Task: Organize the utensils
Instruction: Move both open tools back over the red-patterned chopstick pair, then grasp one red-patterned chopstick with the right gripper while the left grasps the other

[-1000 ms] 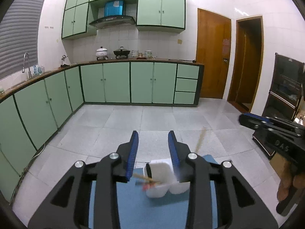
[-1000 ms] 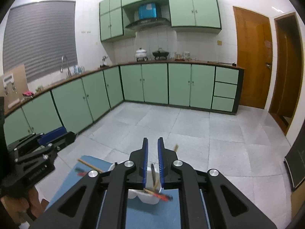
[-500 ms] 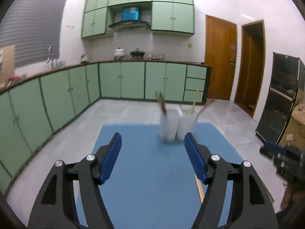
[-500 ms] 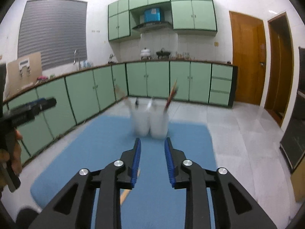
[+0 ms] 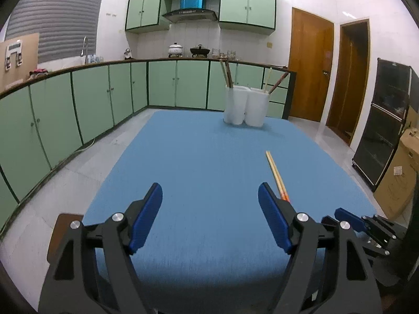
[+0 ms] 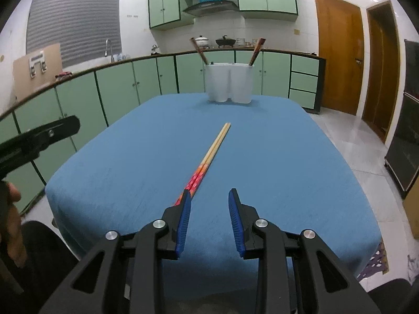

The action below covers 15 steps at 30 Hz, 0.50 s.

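Observation:
A pair of pale wooden chopsticks (image 6: 213, 151) with red-orange ends lies on the blue tablecloth (image 6: 288, 157), pointing toward the far edge. Their red ends reach just past the left fingertip of my right gripper (image 6: 209, 191), which is open with nothing between its pads. In the left wrist view the chopsticks (image 5: 275, 171) lie just beyond the right finger of my left gripper (image 5: 209, 187). Its jaws are opening wide over bare cloth (image 5: 196, 157). A white two-cup holder (image 6: 230, 83) (image 5: 246, 107) stands at the far edge with brown chopsticks (image 5: 226, 73) leaning in each cup.
Green base cabinets (image 5: 104, 96) run along the left and back walls, with pots on the counter. Wooden doors (image 5: 310, 68), a dark glass cabinet (image 5: 385, 120) and a cardboard box (image 5: 398, 172) stand to the right. A hand (image 6: 10, 222) shows at the left edge.
Both grippers came down and back from over the holder to the near side of the table. The left jaws widened, the right jaws parted from shut, and the chopsticks on the cloth came into view.

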Each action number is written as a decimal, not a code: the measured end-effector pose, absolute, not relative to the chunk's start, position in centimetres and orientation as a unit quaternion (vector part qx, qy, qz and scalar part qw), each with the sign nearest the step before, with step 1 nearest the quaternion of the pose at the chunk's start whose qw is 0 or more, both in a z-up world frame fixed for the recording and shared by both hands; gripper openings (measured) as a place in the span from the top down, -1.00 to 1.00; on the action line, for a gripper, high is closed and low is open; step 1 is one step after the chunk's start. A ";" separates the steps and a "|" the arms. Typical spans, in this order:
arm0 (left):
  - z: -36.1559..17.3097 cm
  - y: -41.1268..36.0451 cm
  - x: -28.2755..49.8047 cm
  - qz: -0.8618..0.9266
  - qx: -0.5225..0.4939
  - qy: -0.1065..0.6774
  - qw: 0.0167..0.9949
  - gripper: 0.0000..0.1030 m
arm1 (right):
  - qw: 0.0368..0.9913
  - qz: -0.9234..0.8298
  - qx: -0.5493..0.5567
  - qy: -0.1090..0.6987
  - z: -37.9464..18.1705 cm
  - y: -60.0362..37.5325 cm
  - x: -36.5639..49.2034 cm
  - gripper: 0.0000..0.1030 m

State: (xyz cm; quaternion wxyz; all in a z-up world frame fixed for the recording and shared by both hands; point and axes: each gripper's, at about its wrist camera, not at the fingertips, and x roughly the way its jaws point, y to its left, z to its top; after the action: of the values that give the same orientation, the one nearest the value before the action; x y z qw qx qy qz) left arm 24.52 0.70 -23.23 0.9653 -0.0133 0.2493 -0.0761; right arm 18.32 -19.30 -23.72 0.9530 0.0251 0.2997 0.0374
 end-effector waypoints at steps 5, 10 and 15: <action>-24.6 1.5 24.2 -0.063 -0.014 0.259 0.964 -0.45 | 0.949 0.042 0.011 0.313 -25.3 -17.6 17.9 0.43; -25.5 1.5 23.5 -0.067 0.004 0.260 0.963 -0.45 | 0.946 0.034 0.006 0.321 -26.3 -17.0 18.5 0.43; -26.4 1.4 22.8 -0.084 0.018 0.255 0.963 -0.45 | 0.948 0.032 0.000 0.317 -26.4 -16.8 18.8 0.43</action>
State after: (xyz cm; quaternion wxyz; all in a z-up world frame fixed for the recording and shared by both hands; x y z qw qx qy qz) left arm 22.79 1.42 -26.38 0.9631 0.0175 0.2551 -0.0838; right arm 18.77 -16.79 -26.44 0.9479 0.0001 0.3169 0.0321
